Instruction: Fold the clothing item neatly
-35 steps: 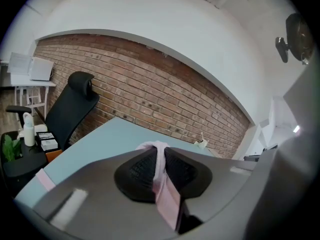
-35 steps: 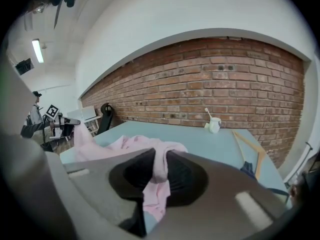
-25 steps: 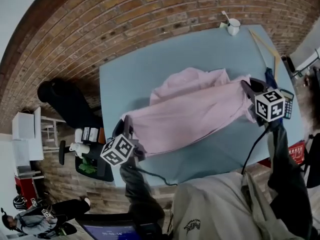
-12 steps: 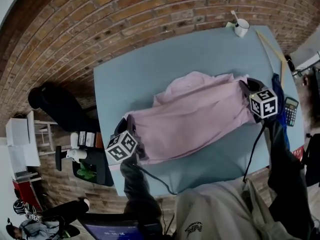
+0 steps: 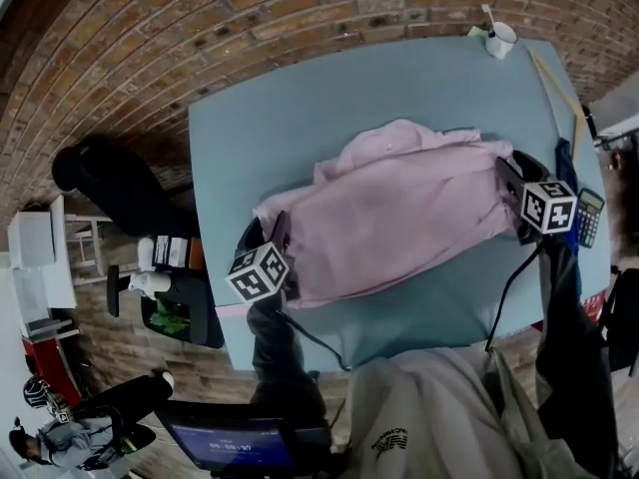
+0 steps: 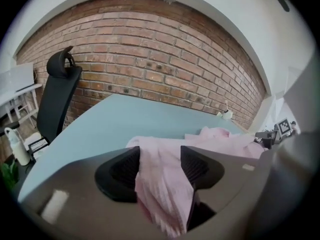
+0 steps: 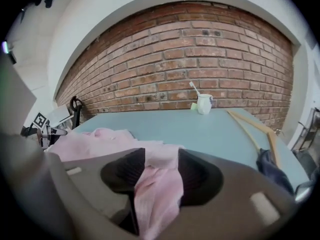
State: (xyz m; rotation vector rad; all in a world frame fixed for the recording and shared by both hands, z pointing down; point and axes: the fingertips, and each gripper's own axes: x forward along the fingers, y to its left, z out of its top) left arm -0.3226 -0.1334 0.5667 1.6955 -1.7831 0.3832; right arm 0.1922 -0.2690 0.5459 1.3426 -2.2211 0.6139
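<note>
A pink shirt [image 5: 399, 208] lies spread on the blue-grey table [image 5: 290, 128], folded over on itself. My left gripper [image 5: 272, 236] is at its near-left corner, my right gripper [image 5: 511, 176] at its right end. In the left gripper view a fold of pink cloth [image 6: 157, 176] hangs loosely between the jaws of the left gripper [image 6: 160, 159]. The right gripper view shows the same, with the shirt's fabric [image 7: 155, 189] lying slack in the right gripper [image 7: 161, 161]. Both sets of jaws have just been opening, and the cloth is still between them.
A white mug [image 5: 499, 40] stands at the far right corner, with a wooden hanger [image 5: 559, 88] along the right edge. A dark blue cloth [image 5: 565, 163] and a calculator [image 5: 589, 218] lie by the right gripper. A black office chair [image 5: 110, 183] stands left of the table.
Both grippers have sunk toward the table and the shirt, earlier held stretched in the air, now rests flat on it. The shirt's edge lies slacker at both grippers.
</note>
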